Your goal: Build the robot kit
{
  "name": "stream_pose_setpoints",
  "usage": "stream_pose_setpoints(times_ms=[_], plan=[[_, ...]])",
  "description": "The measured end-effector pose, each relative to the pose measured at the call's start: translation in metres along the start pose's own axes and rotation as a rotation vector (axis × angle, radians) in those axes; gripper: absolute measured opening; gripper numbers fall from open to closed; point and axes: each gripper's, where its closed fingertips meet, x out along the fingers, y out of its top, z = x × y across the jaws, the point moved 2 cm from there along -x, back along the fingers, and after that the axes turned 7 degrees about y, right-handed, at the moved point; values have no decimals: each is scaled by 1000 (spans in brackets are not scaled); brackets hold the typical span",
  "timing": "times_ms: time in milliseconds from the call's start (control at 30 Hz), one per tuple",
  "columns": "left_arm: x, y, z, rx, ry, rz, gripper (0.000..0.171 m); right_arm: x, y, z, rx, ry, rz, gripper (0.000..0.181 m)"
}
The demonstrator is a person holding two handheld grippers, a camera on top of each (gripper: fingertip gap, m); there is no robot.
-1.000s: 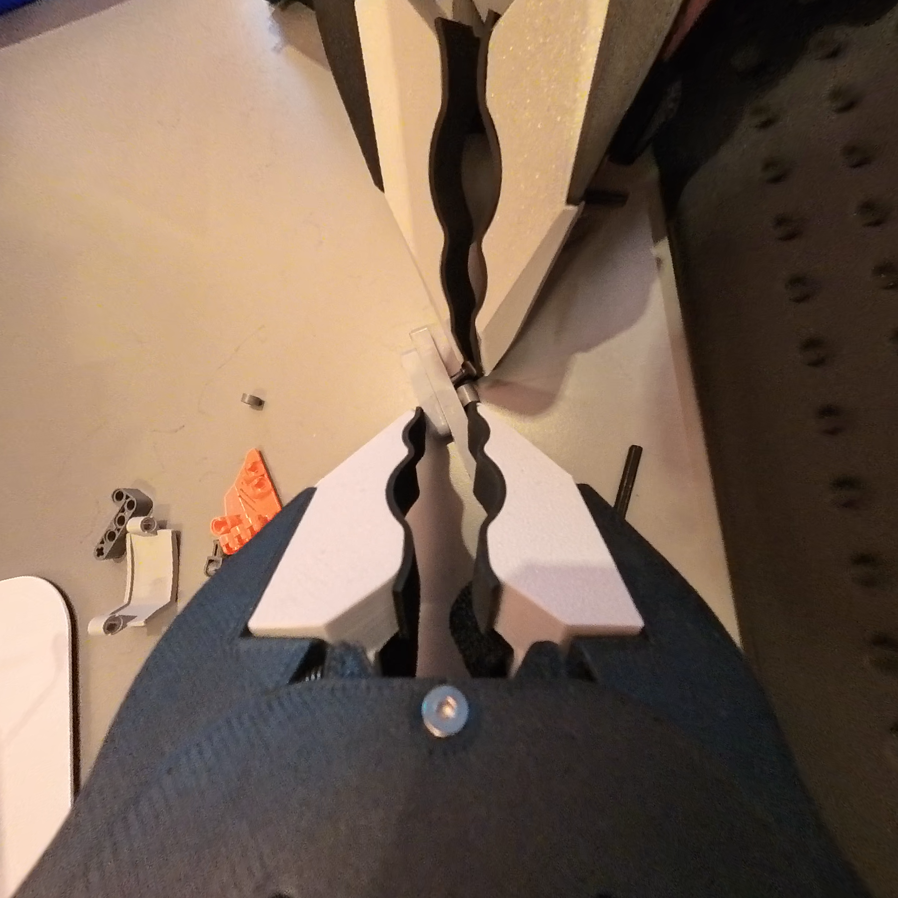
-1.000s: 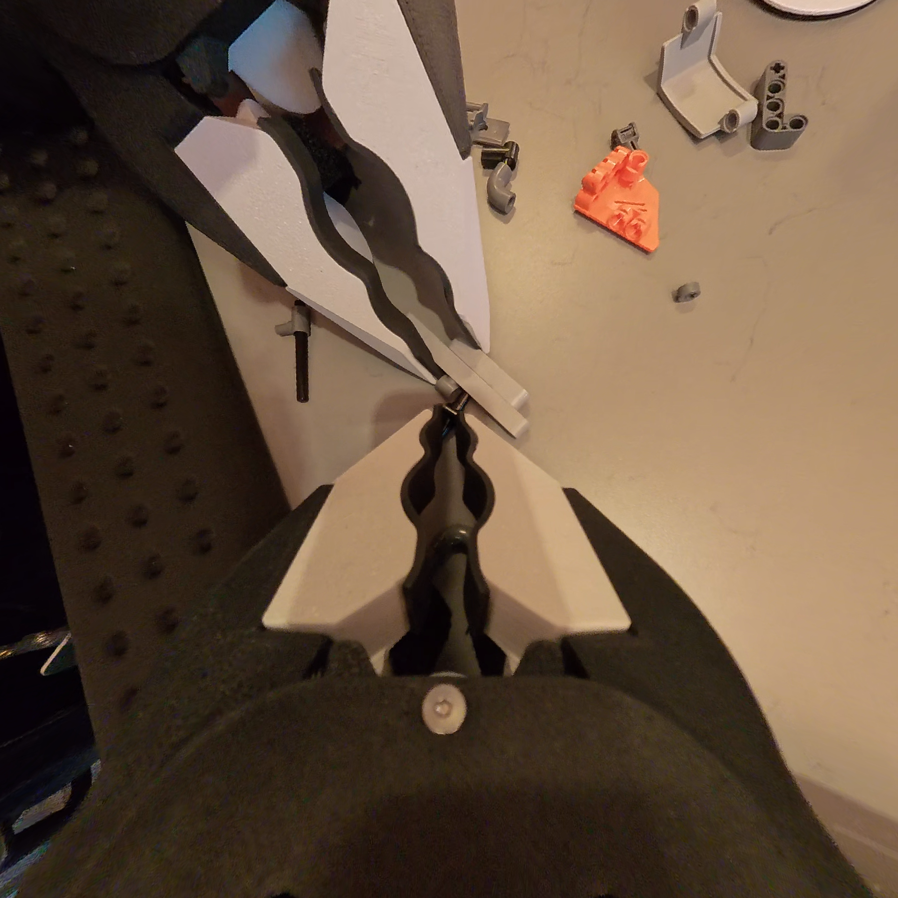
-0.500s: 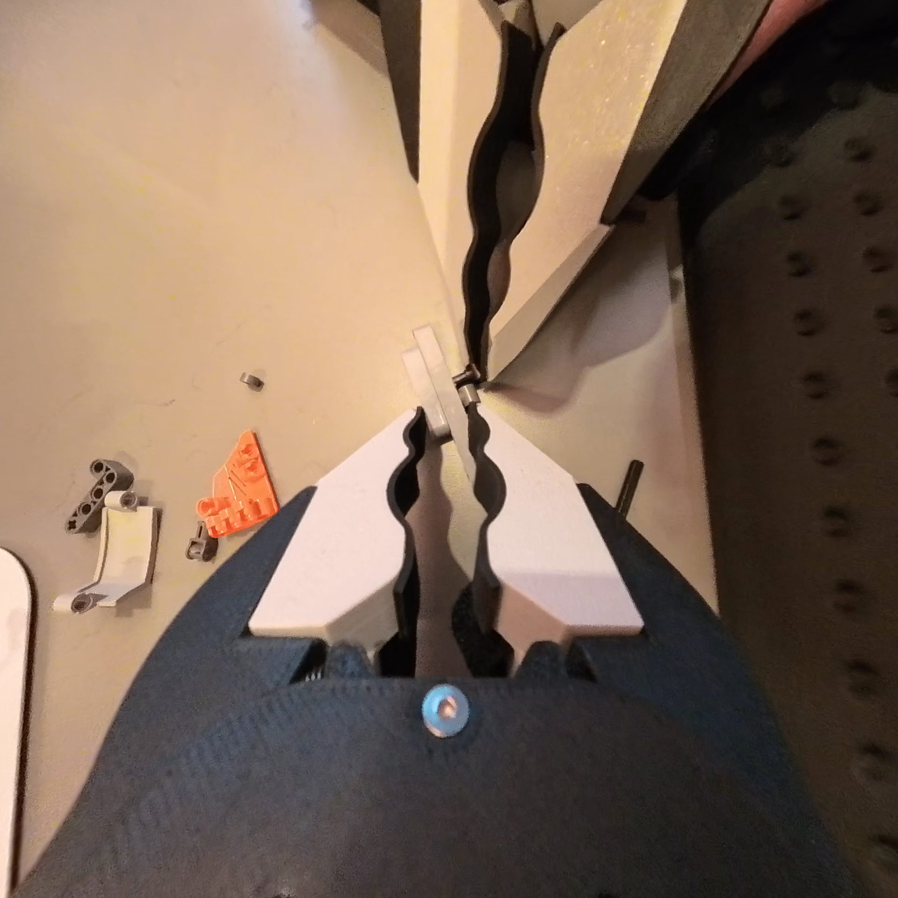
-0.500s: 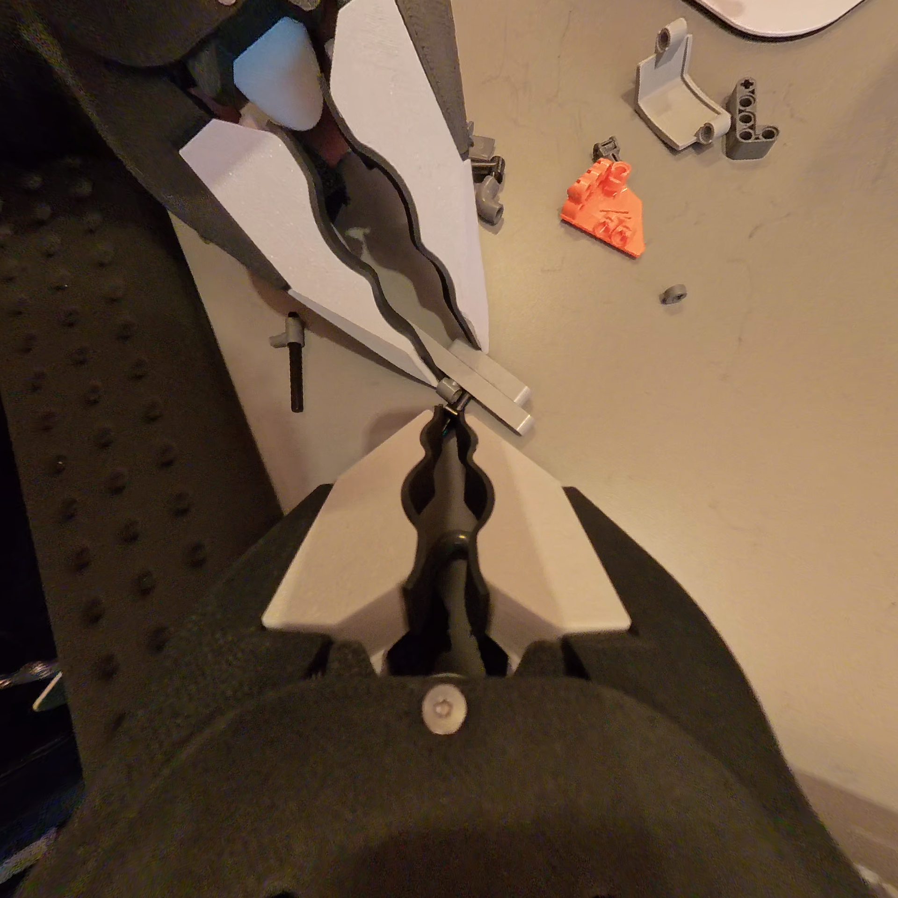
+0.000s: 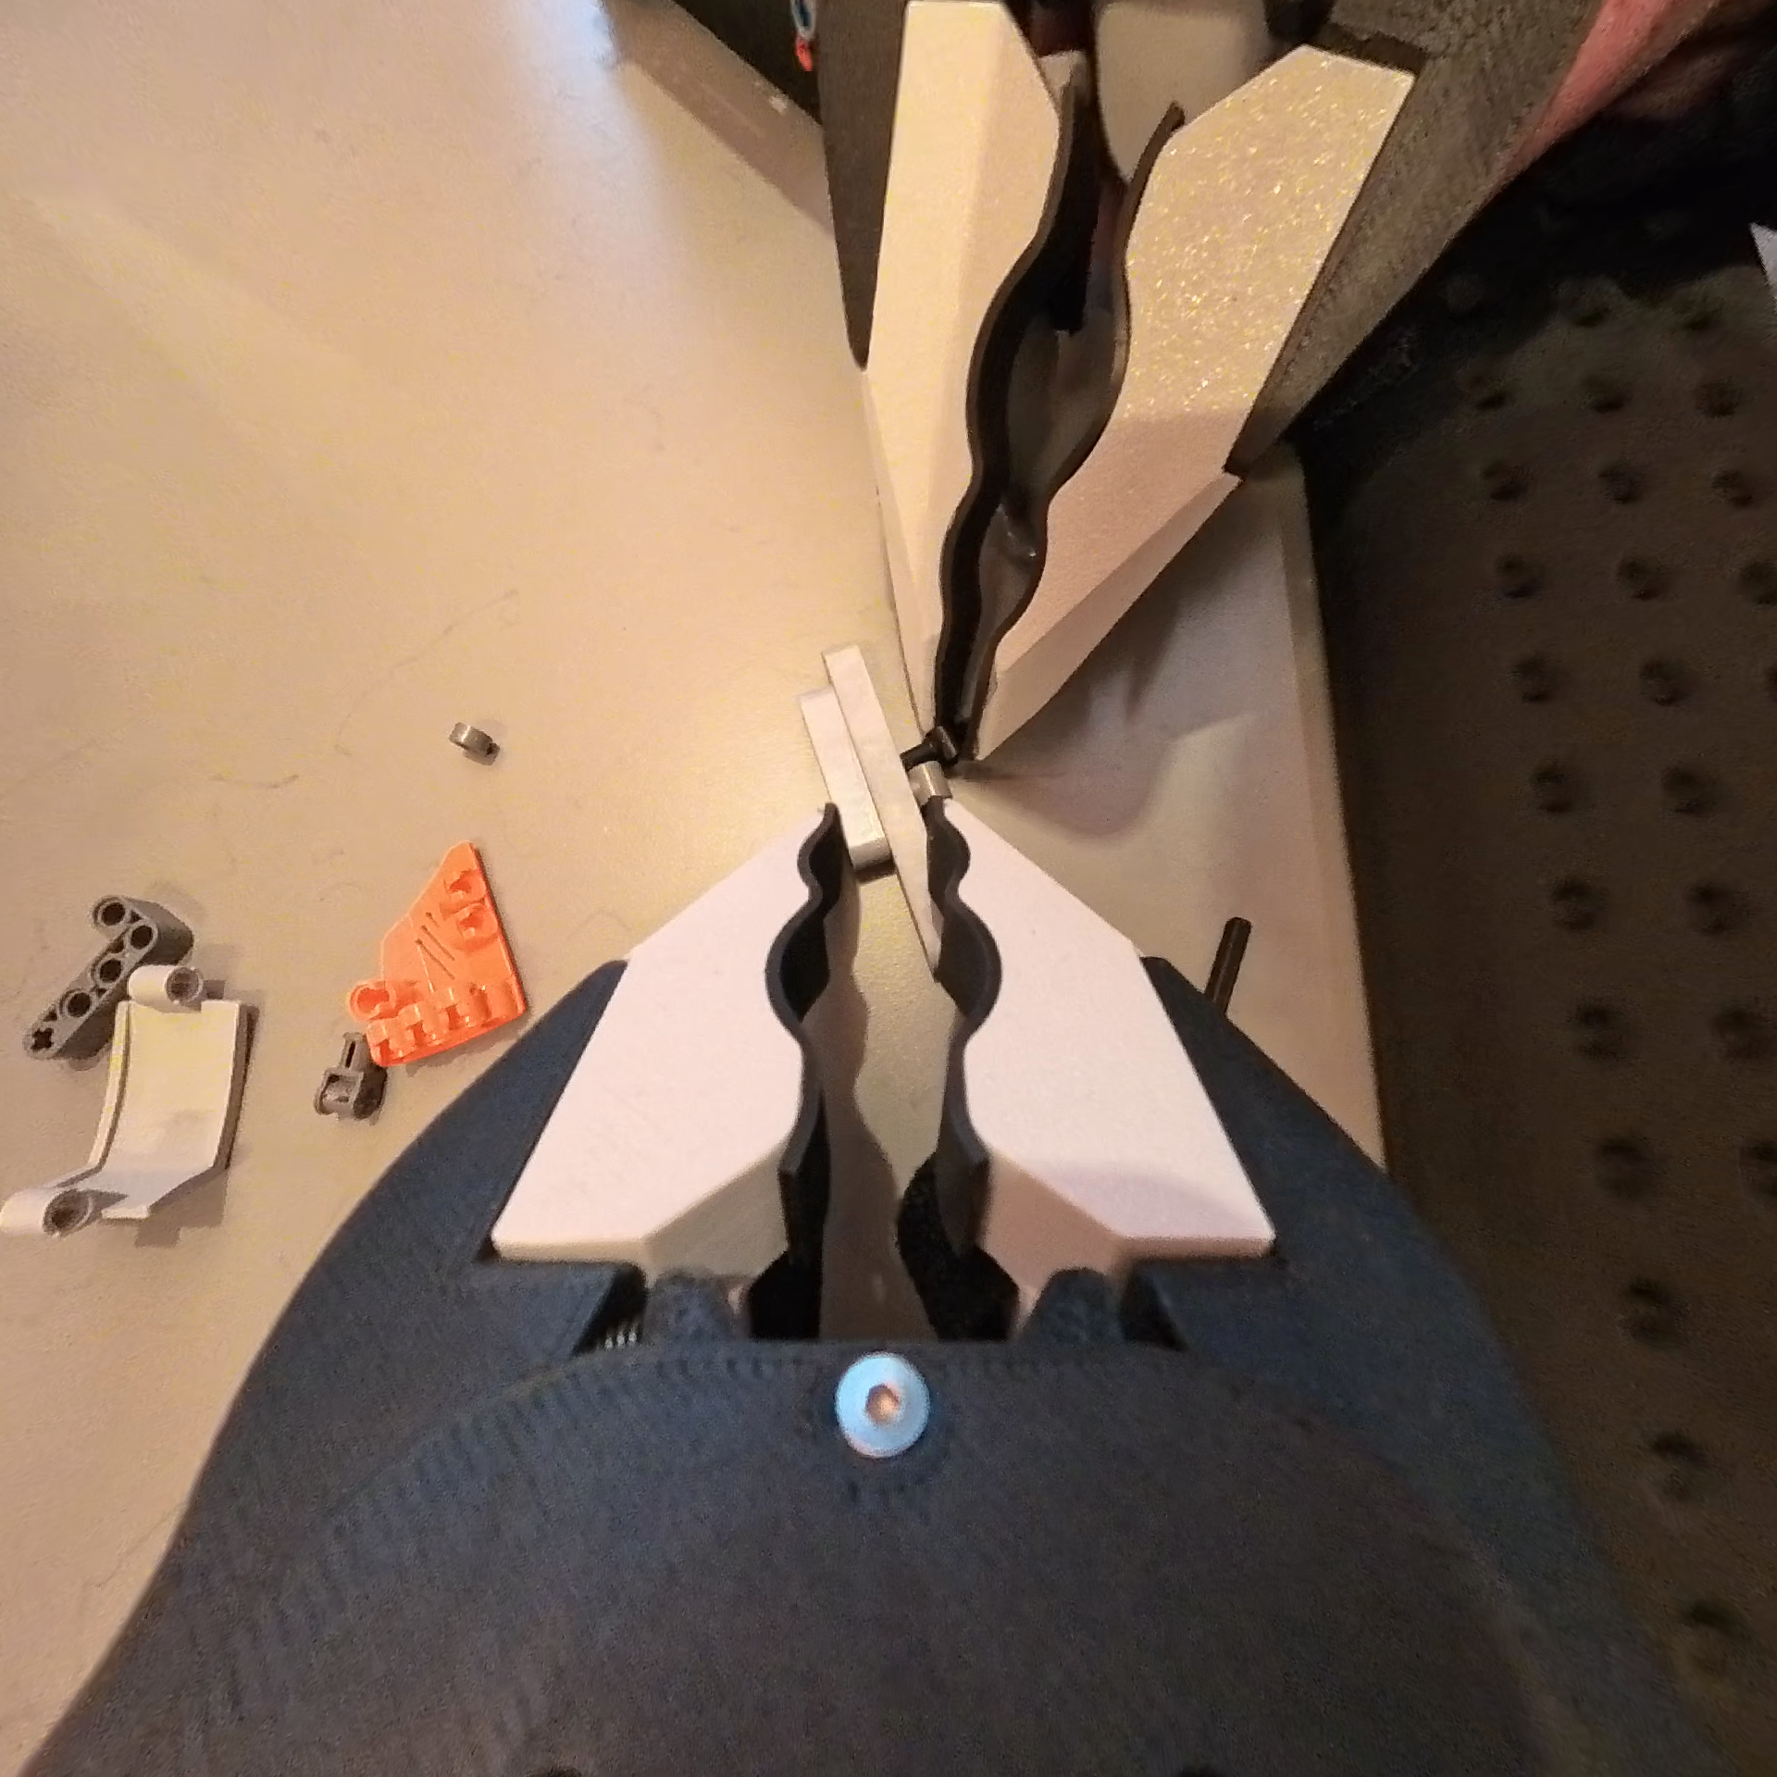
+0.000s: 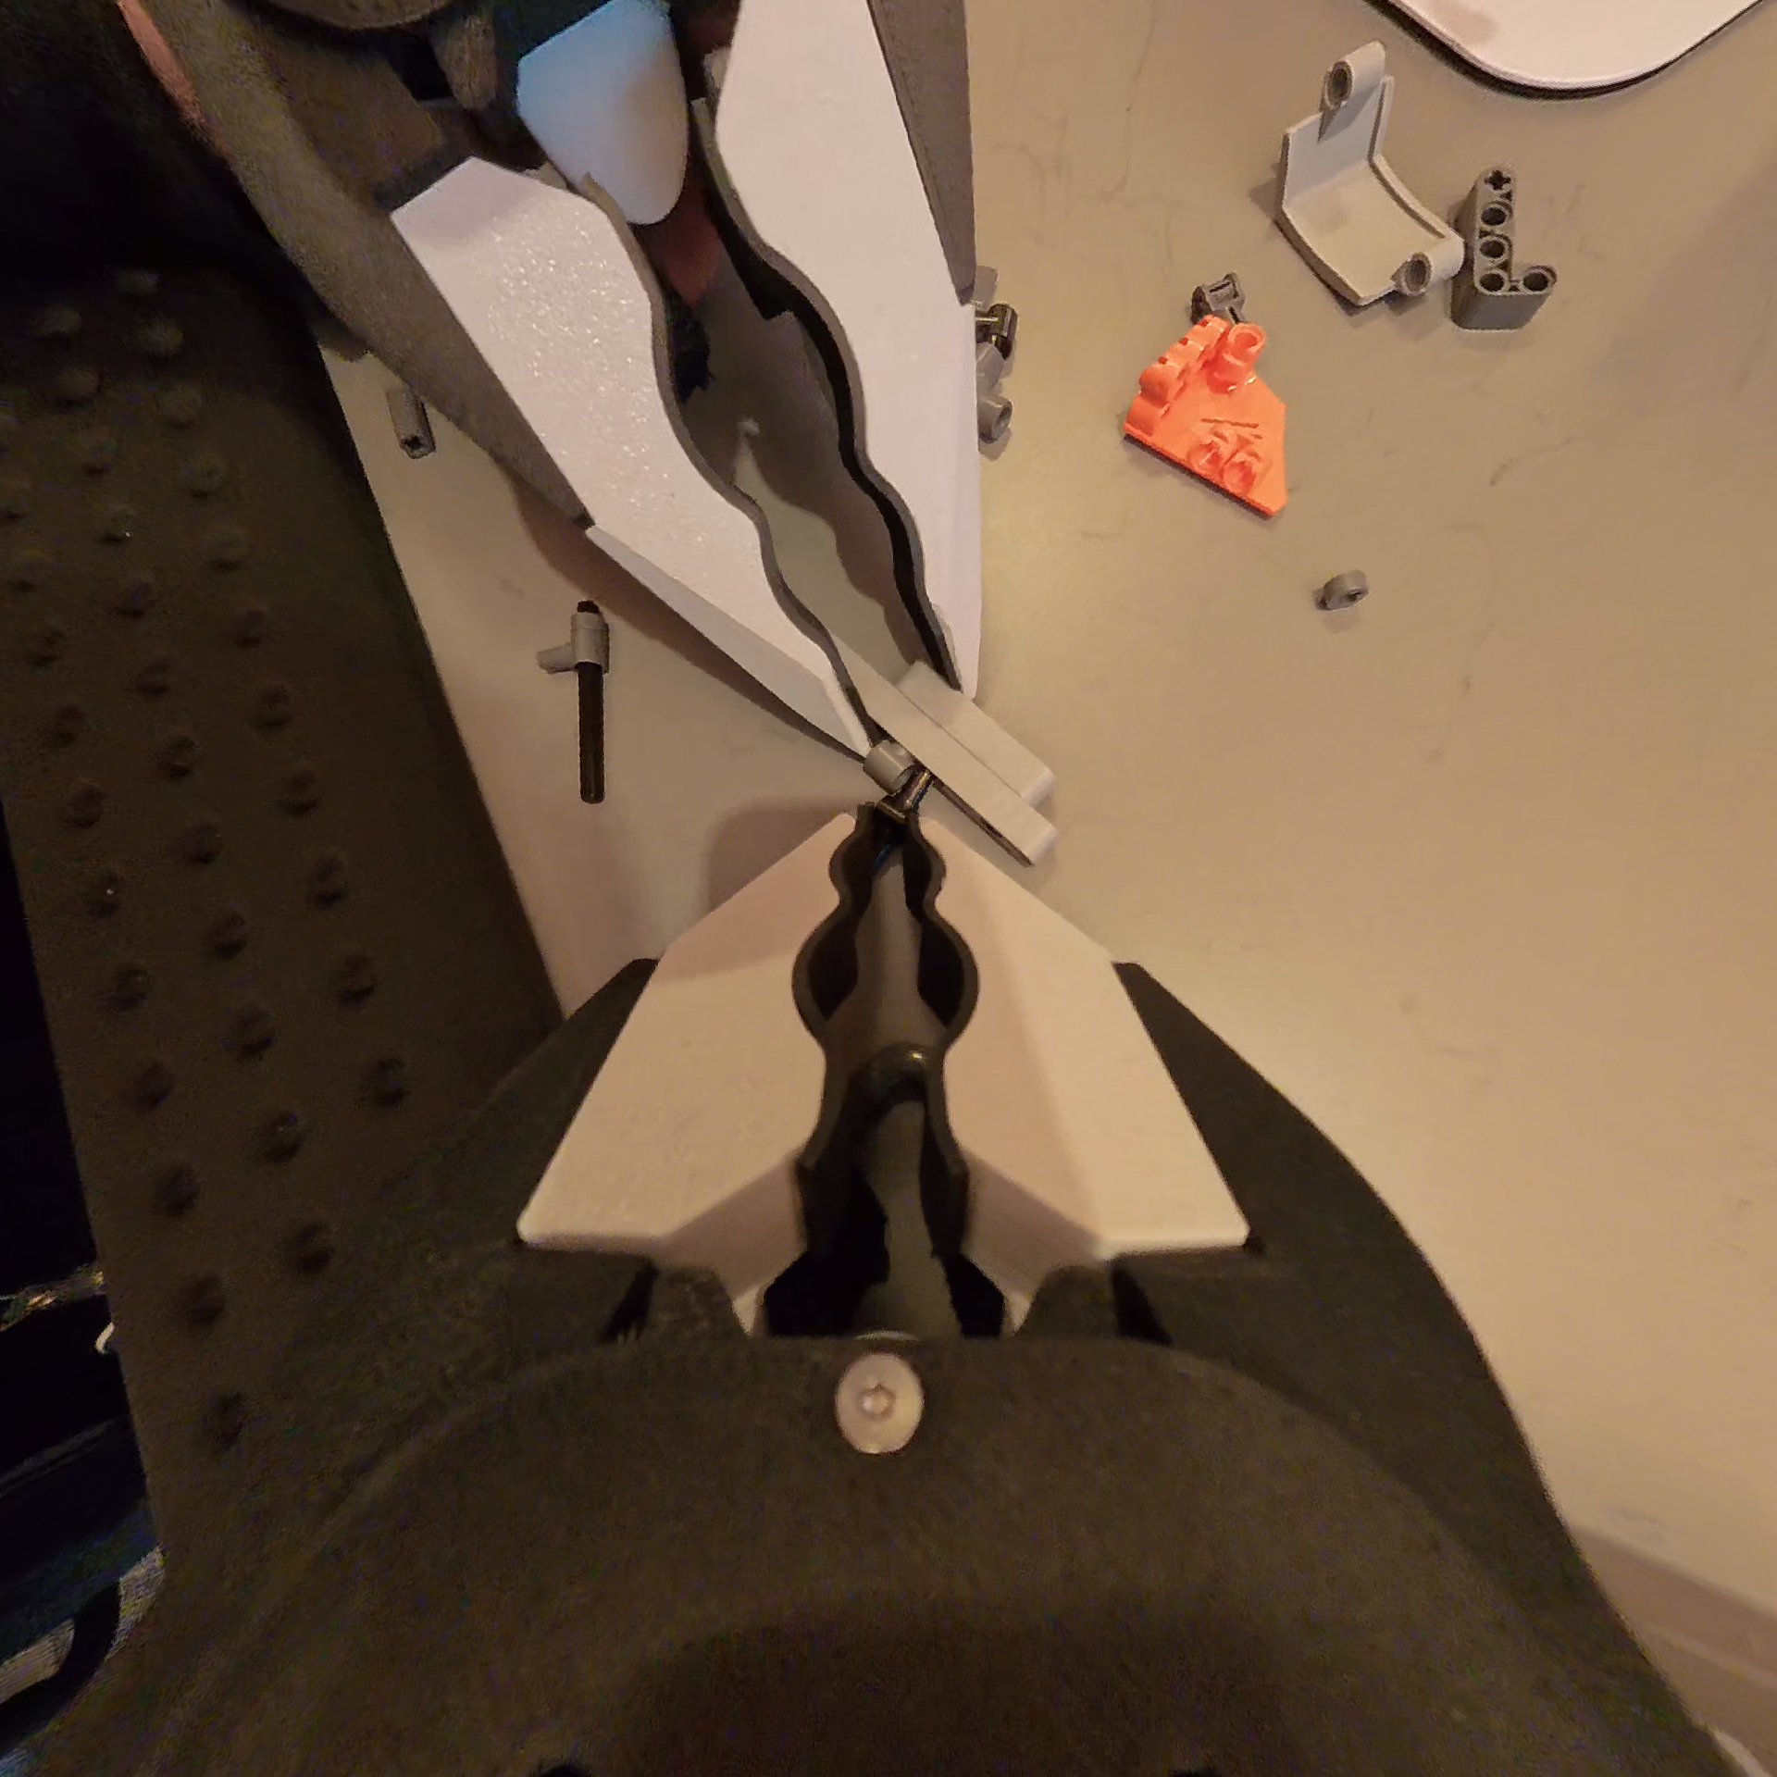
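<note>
Partly hidden: black pin (image 6: 907, 794).

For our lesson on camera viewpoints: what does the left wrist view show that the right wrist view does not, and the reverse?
Only the left wrist view: the dark blue body behind the left tool.

Only the right wrist view: a white board at the top edge, small grey connectors beside the left tool, and the grey head of the black axle.

Both: the left tool shut on light grey beams, the right tool shut on a black pin, the orange wedge, curved grey panel, dark L-beam, small ring and dotted mat.
</note>
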Motion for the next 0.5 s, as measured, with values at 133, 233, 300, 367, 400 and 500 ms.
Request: stream_pose_setpoints(times_ms=[133,233,300,367,400,500], plan=[[0,1,1,57,36,-14,16,-1,0,0,13,5,3,2],[-2,1,0,77,53,-21,16,-1,1,0,14,10,10,1],[-2,1,1,90,59,-28,16,-1,1,-2,8,18,14,0],[-3,2,0,95,67,-23,16,-1,2,-3,13,33,24,0],[-3,2,0,95,67,-25,16,-1,2,-2,14,33,25,0],[-3,1,0,109,82,-35,16,-1,2,-2,18,31,28,0]])
